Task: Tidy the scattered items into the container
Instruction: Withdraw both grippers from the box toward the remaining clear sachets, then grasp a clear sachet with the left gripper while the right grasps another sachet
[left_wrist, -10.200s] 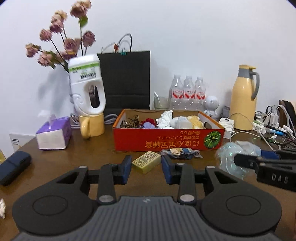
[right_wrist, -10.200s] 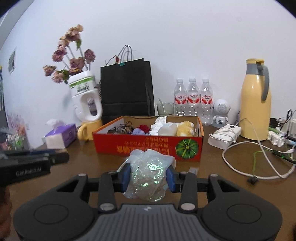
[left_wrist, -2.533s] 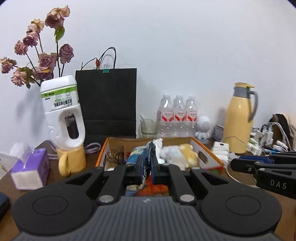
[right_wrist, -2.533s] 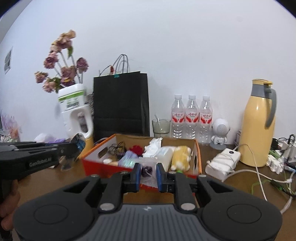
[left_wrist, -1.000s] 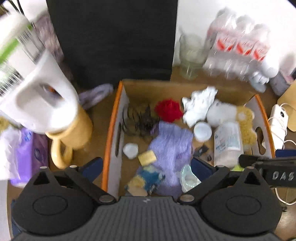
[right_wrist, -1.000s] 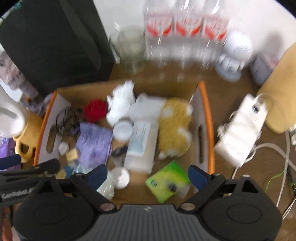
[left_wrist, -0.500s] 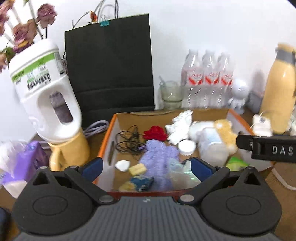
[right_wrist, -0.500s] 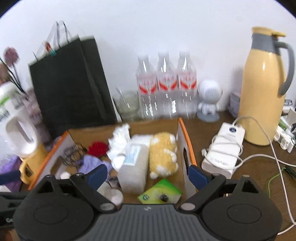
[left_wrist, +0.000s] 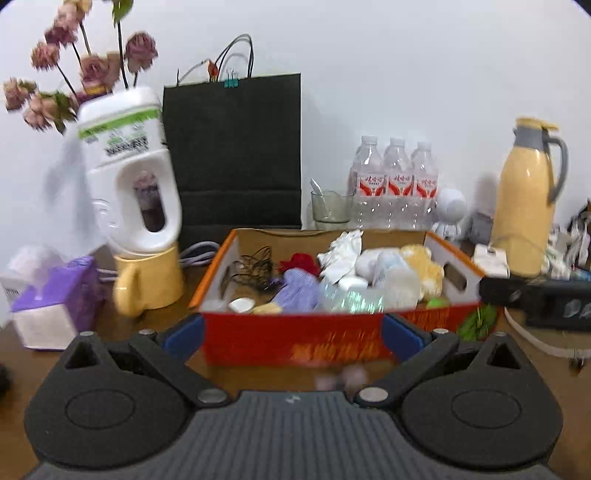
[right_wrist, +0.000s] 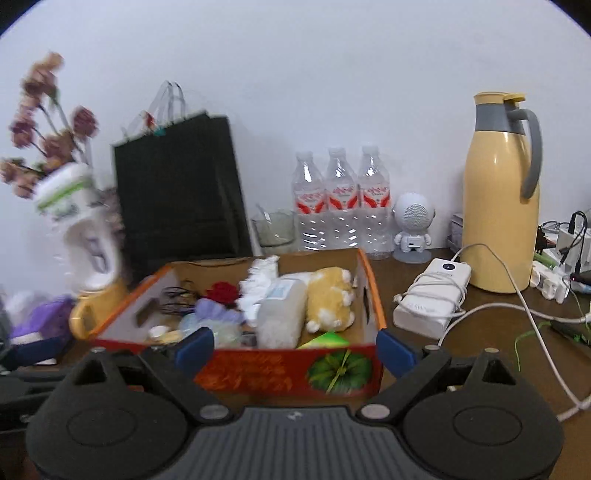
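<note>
Both pairs of tongs are held spread wide and empty: the left tongs (left_wrist: 291, 334) and the right tongs (right_wrist: 293, 349) are each seen at 6 o'clock, low over the brown wooden tabletop (right_wrist: 480, 332). Just beyond them, at 12 o'clock, the red-and-orange cardboard box (left_wrist: 295, 341) is found, filled with a purple knitted cloth (left_wrist: 297, 291), a yellow plush toy (right_wrist: 328, 301) and a crinkled clear plastic bag (left_wrist: 351, 297). Farther back, a black paper bag (left_wrist: 232, 155) is stood at 11 o'clock, and a yellow thermos jug (right_wrist: 498, 195) at 2 o'clock.
</note>
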